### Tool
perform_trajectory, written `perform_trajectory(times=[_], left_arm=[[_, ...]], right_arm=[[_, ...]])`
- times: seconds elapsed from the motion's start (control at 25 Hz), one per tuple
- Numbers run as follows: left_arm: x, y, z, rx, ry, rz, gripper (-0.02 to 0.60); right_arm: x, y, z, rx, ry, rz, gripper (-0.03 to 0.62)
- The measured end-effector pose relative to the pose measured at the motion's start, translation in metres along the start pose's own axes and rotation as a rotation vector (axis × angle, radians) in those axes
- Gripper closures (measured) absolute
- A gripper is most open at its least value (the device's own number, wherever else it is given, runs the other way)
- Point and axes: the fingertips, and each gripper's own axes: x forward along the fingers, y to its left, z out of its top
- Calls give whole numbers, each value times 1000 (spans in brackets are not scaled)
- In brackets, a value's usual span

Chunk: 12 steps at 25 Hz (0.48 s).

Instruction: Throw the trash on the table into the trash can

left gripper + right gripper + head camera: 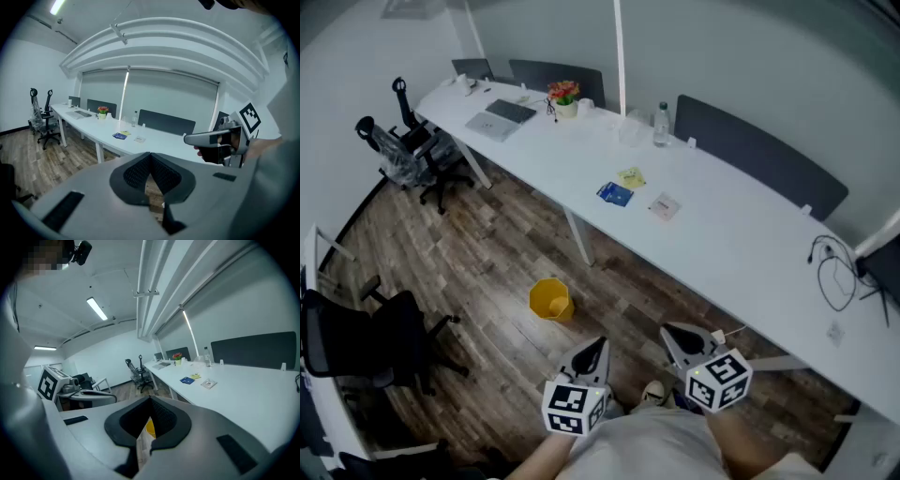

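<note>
Three pieces of trash lie together on the long white table (741,244): a blue packet (615,194), a crumpled yellow paper (631,177) and a clear flat wrapper (664,206). On the wood floor in front of the table stands the yellow trash can (550,299). My left gripper (598,345) and right gripper (667,330) hover side by side above the floor, well short of the table. Both are shut with nothing between the jaws. The right gripper view shows the trash can (149,427) through the slit below its tips, and the blue packet (186,379) further off.
A laptop (500,118), a flower pot (564,97) and a water bottle (662,124) stand on the far part of the table. A black cable (834,272) lies at its right end. Office chairs (412,150) stand at the left, and another black chair (366,342) is closer.
</note>
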Motion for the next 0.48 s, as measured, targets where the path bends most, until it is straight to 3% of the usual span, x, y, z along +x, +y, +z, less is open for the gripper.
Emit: perform_trajectory(times=[0.48], left_arm=[[8,10,6,-1,-9,-12,580]], right_arm=[[8,-8,2,51,-24,2,563]])
